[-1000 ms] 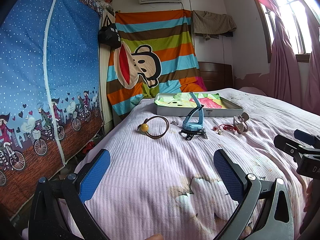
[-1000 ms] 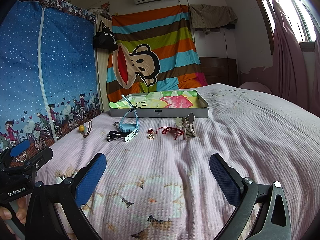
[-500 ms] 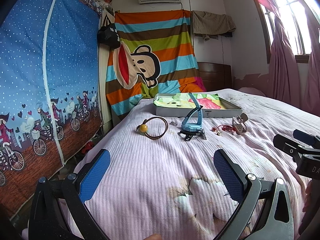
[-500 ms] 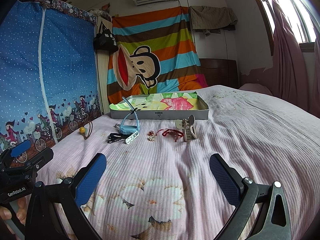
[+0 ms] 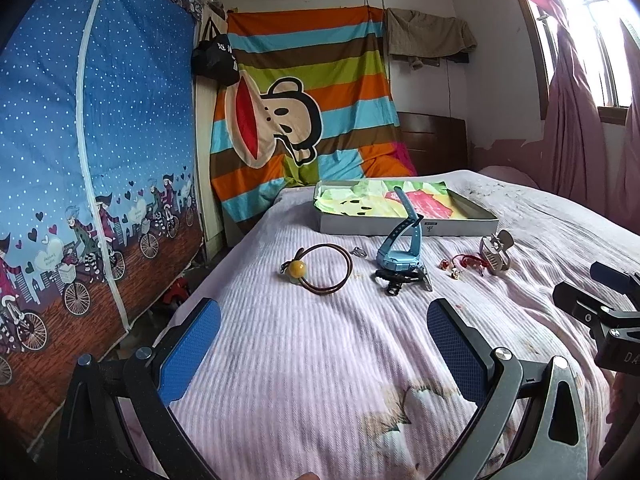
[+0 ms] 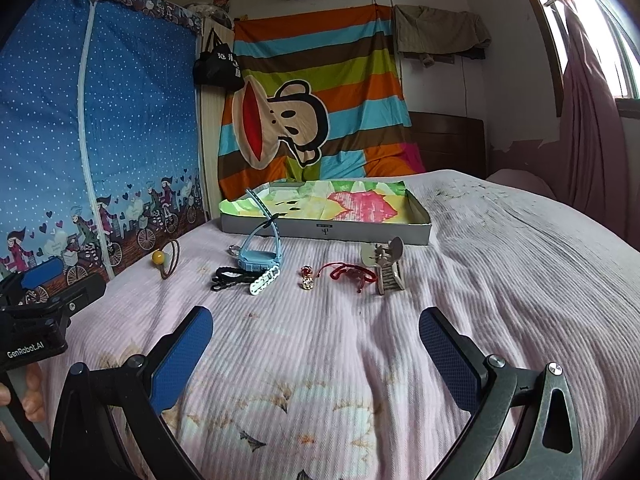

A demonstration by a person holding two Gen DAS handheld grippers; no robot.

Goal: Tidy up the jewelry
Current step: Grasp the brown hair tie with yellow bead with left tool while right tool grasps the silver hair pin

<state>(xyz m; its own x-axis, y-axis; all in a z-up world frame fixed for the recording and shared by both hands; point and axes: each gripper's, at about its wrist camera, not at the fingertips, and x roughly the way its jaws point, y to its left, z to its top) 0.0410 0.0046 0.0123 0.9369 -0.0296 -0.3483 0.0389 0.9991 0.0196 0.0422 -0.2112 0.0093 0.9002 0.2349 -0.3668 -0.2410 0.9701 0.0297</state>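
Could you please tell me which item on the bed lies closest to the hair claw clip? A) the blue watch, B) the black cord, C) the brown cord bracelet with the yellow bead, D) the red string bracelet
D: the red string bracelet lies right beside the hair claw clip, while the blue watch and the others sit further left.

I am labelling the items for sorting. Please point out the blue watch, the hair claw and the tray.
Blue watch (image 6: 256, 261): right wrist view, on its case.
Hair claw (image 6: 389, 274): right wrist view, on its toothed body.
Tray (image 6: 360, 233): right wrist view, on its grey front wall.
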